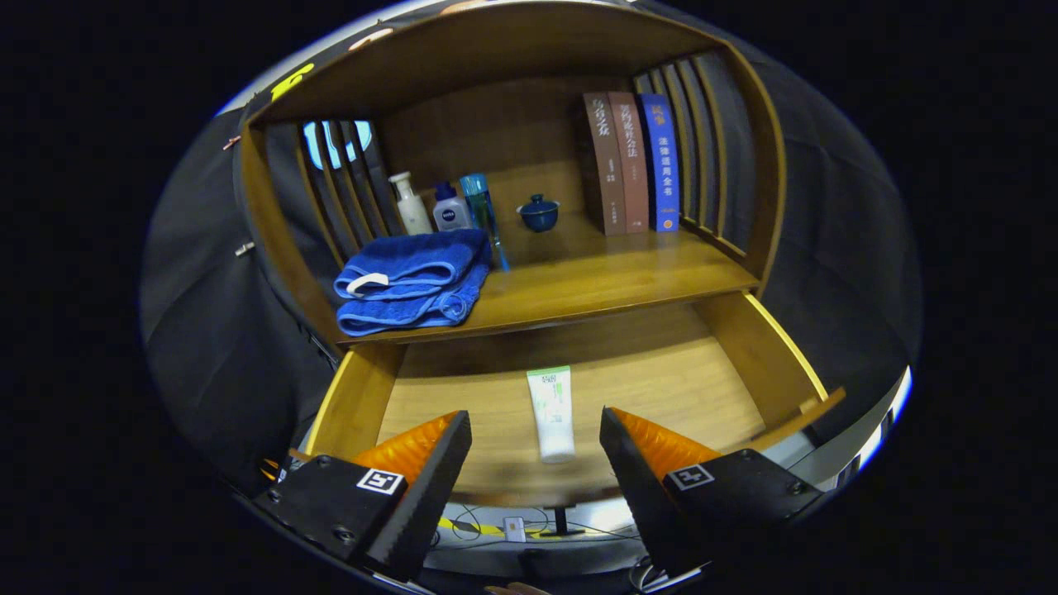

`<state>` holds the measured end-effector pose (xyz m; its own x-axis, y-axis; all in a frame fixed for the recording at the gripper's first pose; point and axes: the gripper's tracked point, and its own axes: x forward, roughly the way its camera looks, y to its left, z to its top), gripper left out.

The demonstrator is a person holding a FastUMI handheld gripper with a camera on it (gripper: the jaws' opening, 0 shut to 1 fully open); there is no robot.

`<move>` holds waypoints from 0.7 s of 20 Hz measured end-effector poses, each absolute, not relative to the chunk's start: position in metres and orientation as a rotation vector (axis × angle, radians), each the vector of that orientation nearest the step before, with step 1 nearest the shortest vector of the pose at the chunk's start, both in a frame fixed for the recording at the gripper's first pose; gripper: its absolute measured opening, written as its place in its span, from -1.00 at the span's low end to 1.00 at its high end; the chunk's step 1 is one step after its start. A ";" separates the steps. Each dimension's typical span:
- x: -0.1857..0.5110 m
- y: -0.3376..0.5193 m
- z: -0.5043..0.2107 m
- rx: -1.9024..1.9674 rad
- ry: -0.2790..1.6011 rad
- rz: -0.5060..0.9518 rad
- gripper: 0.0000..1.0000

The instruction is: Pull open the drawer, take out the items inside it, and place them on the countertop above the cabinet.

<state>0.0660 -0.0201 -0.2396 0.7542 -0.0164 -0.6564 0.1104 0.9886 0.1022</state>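
The wooden drawer [748,347] is pulled out below the countertop [595,277]. A white tube with a green top [552,411] lies on the drawer floor, lengthwise, cap end toward me. My gripper [536,430] hovers above the drawer's front part, open, its fingers wide apart. The tube lies in line with the gap between the fingers, and neither finger touches it.
On the countertop a folded blue towel [413,281] lies at the left, with a white bottle [411,203], a small jar [451,208] and a clear blue bottle [481,211] behind it. A dark blue lidded cup [539,212] and three books [632,161] stand further right. Slatted sides enclose the shelf.
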 end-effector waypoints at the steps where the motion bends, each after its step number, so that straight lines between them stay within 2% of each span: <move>1: 0.076 -0.020 -0.248 0.129 0.756 -0.067 0.99; 6: 0.108 -0.020 -0.295 0.110 0.964 -0.064 1.00; 11: 0.107 -0.025 -0.338 0.087 1.145 -0.071 1.00; 14: 0.110 -0.034 -0.350 0.062 1.185 -0.092 1.00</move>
<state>0.1095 -0.0343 -0.3504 0.3733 -0.0392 -0.9269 0.1041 0.9946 -0.0001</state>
